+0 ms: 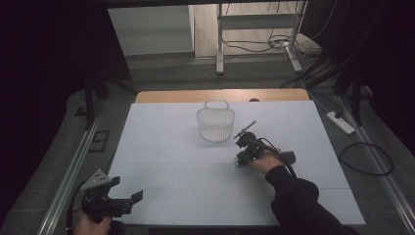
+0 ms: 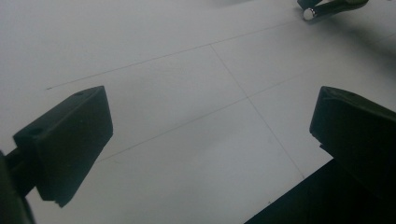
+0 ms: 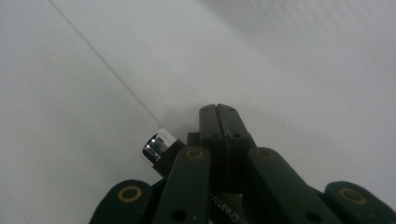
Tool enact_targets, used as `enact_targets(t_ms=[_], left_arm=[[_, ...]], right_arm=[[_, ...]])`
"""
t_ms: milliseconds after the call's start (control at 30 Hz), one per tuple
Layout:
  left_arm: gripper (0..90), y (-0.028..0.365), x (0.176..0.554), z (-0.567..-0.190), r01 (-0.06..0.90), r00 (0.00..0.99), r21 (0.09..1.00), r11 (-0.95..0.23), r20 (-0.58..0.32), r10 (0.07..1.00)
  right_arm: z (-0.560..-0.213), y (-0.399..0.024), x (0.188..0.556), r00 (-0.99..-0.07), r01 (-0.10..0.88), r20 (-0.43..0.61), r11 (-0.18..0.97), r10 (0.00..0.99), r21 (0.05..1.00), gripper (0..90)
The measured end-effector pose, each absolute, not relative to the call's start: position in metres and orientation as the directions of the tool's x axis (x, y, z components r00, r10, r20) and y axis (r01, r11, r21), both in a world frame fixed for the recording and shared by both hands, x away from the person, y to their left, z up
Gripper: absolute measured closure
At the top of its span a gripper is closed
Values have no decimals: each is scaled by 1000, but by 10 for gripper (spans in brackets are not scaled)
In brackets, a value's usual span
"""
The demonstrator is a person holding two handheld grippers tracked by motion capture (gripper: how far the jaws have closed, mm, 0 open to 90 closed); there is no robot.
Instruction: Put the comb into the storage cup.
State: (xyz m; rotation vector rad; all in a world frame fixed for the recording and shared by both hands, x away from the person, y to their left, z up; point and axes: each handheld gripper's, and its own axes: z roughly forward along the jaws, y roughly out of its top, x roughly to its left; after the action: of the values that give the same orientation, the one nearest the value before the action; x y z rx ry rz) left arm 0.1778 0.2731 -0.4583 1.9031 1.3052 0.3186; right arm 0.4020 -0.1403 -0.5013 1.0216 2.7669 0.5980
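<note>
Your right hand-held gripper (image 1: 243, 152) rests low on the bench (image 1: 161, 147) right of centre, jaws pressed fully together with nothing between them. One white mesh basket (image 1: 216, 123) stands just beyond it, toward the far edge. It looks like the approach step: next you'd need to spread those jaws before reaching for the basket. Your left hand-held gripper (image 1: 128, 201) waits wide apart and empty at the near-left corner. Two grippers, one basket.

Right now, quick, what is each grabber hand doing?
Left gripper: jaws wide open, nothing between them, over the white table sheet.
Right gripper: jaws shut together, nothing held, tips down near the sheet.
</note>
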Motion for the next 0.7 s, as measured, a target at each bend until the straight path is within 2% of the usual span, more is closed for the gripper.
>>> enact_targets(t_ms=[700], left_arm=[[0,274,178,-458,674,436,723,-152,-223,872]], right_arm=[[-502,-162,367,-763,609,56,687,644,396,891]])
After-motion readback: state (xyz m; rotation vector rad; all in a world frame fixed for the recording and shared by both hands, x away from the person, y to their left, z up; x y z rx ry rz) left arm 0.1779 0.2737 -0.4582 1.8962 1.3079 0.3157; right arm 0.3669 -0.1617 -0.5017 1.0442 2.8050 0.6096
